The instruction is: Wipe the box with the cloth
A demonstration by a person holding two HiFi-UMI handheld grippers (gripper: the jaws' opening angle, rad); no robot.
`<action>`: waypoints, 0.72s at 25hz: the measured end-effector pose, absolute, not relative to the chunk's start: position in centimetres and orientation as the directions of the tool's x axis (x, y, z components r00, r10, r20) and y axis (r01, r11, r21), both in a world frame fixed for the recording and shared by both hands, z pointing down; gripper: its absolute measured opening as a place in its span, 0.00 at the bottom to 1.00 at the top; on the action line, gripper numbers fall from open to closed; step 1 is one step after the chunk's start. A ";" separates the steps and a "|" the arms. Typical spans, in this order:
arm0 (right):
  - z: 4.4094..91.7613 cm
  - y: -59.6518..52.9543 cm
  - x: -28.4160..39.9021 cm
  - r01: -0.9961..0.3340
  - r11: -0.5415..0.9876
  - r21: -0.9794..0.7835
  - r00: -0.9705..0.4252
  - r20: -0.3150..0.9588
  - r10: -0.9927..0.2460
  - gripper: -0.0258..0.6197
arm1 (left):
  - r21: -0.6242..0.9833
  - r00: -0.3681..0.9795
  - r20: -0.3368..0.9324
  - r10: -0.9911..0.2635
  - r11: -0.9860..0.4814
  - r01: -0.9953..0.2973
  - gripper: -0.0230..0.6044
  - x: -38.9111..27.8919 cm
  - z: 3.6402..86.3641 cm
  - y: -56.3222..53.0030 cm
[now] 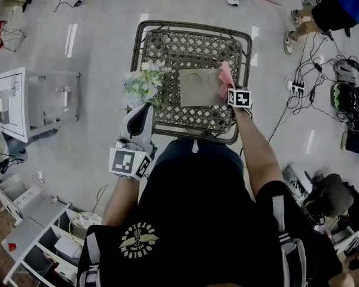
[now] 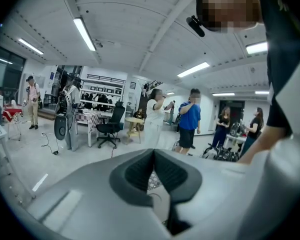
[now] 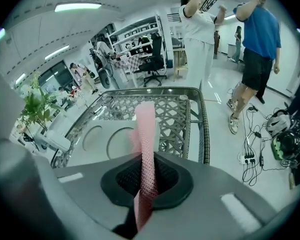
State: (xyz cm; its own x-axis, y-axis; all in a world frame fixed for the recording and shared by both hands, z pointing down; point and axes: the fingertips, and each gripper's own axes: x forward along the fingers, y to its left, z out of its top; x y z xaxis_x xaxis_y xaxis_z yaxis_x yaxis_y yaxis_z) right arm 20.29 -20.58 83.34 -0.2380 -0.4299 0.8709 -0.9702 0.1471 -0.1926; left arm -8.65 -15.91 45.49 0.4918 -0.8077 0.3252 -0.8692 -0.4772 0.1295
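Observation:
A flat grey box (image 1: 198, 87) with two round recesses in its top lies on a wicker table (image 1: 191, 40). My right gripper (image 1: 228, 89) is at the box's right edge, shut on a pink cloth (image 1: 226, 79) that stands up from its jaws. In the right gripper view the cloth (image 3: 146, 129) runs between the pads, with the box (image 3: 97, 139) just ahead and to the left. My left gripper (image 1: 146, 106) hovers at the table's front left corner, shut and empty; in its own view the gripper (image 2: 154, 153) points out across the room.
A bunch of white and green flowers (image 1: 143, 85) stands on the table left of the box. A white cabinet (image 1: 24, 103) is on the floor at the left. A power strip with cables (image 1: 296, 87) lies at the right, and people stand beyond it.

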 end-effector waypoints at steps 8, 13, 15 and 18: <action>77.2 -18.5 13.9 -0.902 0.274 -0.333 -0.427 0.770 -0.474 0.07 | 0.116 0.469 0.283 -0.837 -0.456 -0.883 0.04 -9.1 43.2 -14.9; 75.0 -17.0 5.8 -0.830 0.341 -0.442 -0.555 0.719 -0.418 0.07 | 0.109 0.449 0.272 -0.851 -0.437 -0.893 0.04 -11.1 42.5 -14.0; 75.6 -16.5 3.1 -0.813 0.357 -0.459 -0.577 0.717 -0.392 0.07 | 0.101 0.437 0.274 -0.857 -0.426 -0.899 0.04 -12.2 42.4 -13.4; 77.1 -15.9 0.8 -0.808 0.362 -0.464 -0.580 0.733 -0.355 0.07 | 0.088 0.418 0.284 -0.863 -0.411 -0.908 0.04 -13.6 42.3 -12.5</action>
State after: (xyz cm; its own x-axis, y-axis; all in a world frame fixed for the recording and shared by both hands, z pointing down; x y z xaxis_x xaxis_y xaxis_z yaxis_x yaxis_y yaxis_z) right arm 0.83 -15.93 77.13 -0.5800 -0.3549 0.7332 -0.8084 0.3617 -0.4644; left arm -13.61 -12.47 42.32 0.4178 -0.8631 0.2838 -0.9076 -0.4105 0.0876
